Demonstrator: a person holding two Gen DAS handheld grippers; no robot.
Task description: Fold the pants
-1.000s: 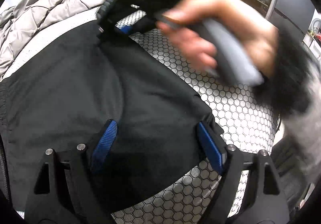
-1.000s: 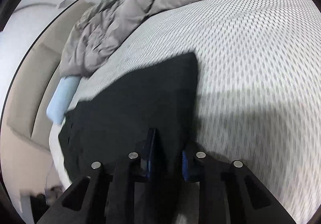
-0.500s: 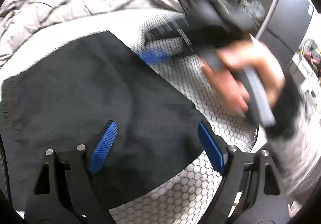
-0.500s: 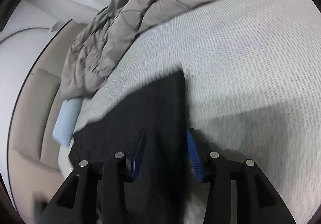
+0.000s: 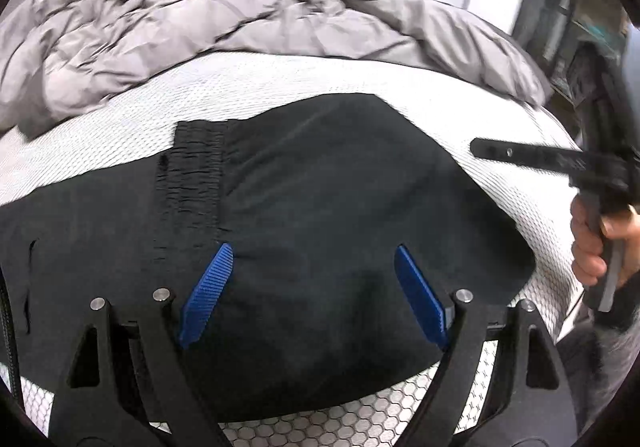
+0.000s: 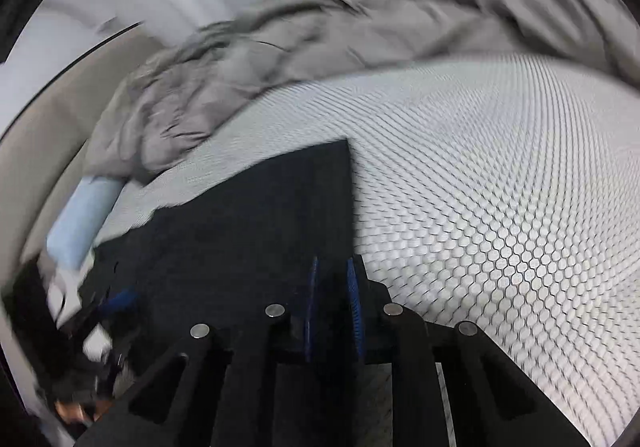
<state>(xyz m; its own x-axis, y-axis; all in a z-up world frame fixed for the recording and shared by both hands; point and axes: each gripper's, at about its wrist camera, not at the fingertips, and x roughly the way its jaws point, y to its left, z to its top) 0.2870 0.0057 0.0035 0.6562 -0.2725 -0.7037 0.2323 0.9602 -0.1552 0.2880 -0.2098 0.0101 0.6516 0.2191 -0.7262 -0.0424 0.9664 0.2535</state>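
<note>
Black pants (image 5: 320, 215) lie folded flat on the white honeycomb-patterned mattress (image 5: 280, 83); their gathered elastic waistband (image 5: 192, 183) shows at the left of the fold. My left gripper (image 5: 312, 295) is open, its blue pads spread over the near part of the pants. In the right wrist view the pants (image 6: 248, 231) lie to the left and ahead. My right gripper (image 6: 332, 307) hovers over their right edge with the blue pads a narrow gap apart; nothing is clearly between them. The right gripper also shows in the left wrist view (image 5: 520, 157), held by a hand at the right edge.
A crumpled grey duvet (image 5: 200, 19) fills the far side of the bed, also in the right wrist view (image 6: 320, 47). A light blue pillow (image 6: 80, 219) lies at the left by the beige headboard (image 6: 36, 151). Dark furniture (image 5: 580, 31) stands beyond the bed's right edge.
My right gripper let go of the pants' far corner, pulled back to the right edge of the bed, and its jaws have narrowed again. My left gripper rose and tilted up, still open.
</note>
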